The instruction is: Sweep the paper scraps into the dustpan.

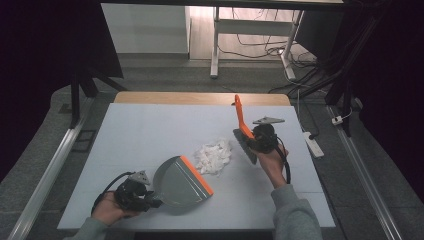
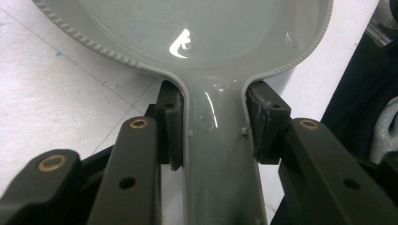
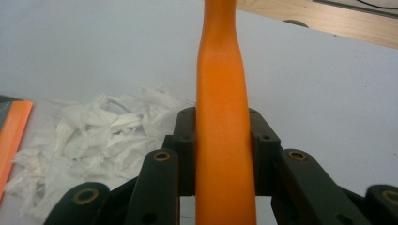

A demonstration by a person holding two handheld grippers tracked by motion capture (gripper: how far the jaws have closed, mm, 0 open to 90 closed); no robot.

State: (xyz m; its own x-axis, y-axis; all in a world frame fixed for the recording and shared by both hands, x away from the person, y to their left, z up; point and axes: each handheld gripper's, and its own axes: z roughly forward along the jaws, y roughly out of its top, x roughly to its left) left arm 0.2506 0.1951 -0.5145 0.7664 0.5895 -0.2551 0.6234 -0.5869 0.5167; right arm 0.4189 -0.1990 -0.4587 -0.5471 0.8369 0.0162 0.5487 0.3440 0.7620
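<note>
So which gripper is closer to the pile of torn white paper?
Right. The right gripper, holding the orange brush, sits just beside the paper pile; the left gripper is farther, behind the grey dustpan.

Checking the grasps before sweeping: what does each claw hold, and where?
Left claw grips the grey dustpan by its handle neck; right claw grips the brush by its orange handle.

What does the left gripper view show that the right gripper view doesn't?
Left gripper view: the grey dustpan's bowl and handle, clamped between the left claw.
Right gripper view: the brush's orange handle clamped in the right claw, and the pile of shredded white paper.
Both: the pale tabletop and the dustpan, whose orange lip edges into the right gripper view.
</note>
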